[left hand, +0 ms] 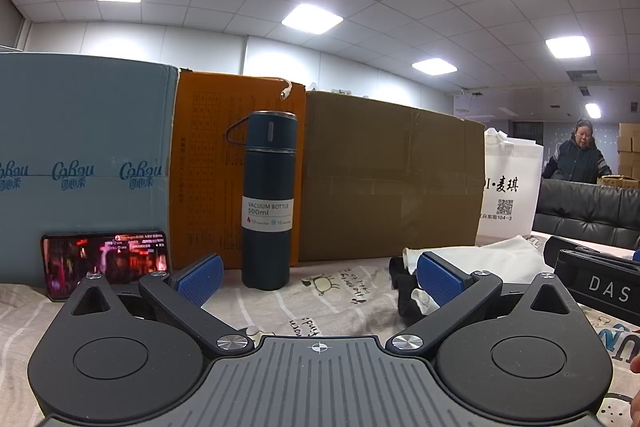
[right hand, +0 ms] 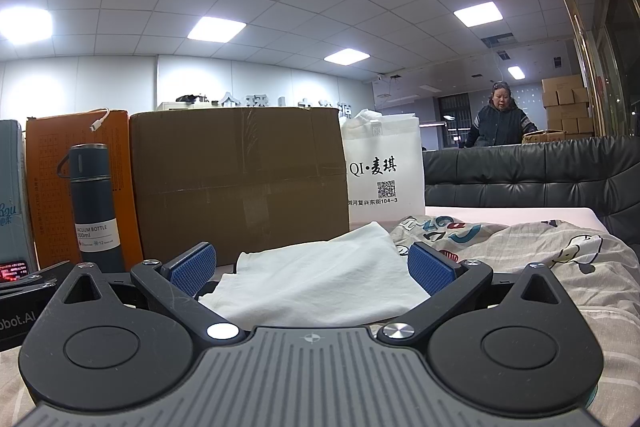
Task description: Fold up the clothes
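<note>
left gripper: jaws wide, holding nothing, level over the sheet | right gripper: jaws wide, holding nothing, white cloth lies between the pads, contact unclear | dark cloth: beside the left gripper's right pad | bottle, boxes, phone: far edge of sheet

The phone screen is a red blur, and the left gripper's body covers its lower edge. The blue box runs off the left edge. Dark clothes lie mostly behind a pad. The white cloth has its near edge under the right gripper's body. Small print on the bottle label is unreadable.
</note>
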{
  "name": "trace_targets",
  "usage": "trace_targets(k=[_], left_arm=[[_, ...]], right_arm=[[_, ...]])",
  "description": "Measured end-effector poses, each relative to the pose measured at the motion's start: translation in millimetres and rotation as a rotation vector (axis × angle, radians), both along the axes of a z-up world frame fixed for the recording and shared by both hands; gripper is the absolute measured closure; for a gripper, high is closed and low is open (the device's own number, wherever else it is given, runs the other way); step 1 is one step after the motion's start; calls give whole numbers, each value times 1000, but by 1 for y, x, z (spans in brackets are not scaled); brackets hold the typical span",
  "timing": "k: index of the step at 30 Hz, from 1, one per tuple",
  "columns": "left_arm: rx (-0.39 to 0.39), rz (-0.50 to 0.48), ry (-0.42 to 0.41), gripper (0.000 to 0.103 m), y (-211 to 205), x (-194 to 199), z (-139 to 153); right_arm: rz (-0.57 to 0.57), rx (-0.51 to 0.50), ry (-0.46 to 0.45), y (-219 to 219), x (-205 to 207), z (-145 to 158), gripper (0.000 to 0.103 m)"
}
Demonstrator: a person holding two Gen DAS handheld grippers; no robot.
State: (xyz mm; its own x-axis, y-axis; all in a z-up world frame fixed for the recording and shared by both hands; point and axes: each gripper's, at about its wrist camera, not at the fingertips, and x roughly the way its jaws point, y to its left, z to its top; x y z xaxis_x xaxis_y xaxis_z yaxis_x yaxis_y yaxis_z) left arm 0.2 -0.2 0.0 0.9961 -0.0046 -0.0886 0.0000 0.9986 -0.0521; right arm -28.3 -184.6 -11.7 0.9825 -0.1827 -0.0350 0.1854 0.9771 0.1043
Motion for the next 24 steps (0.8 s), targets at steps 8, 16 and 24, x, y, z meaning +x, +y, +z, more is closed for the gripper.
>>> trace_targets(k=[8,16,24], left_arm=[[6,2,6,0,-1,1,0],[7,2,6,0,-2,2,0],[2,3,-3,0,-1,1,0]], right_arm=[[0,0,0,0,0,0,0],[0,1,0,0,0,0,0],[0,1,0,0,0,0,0]])
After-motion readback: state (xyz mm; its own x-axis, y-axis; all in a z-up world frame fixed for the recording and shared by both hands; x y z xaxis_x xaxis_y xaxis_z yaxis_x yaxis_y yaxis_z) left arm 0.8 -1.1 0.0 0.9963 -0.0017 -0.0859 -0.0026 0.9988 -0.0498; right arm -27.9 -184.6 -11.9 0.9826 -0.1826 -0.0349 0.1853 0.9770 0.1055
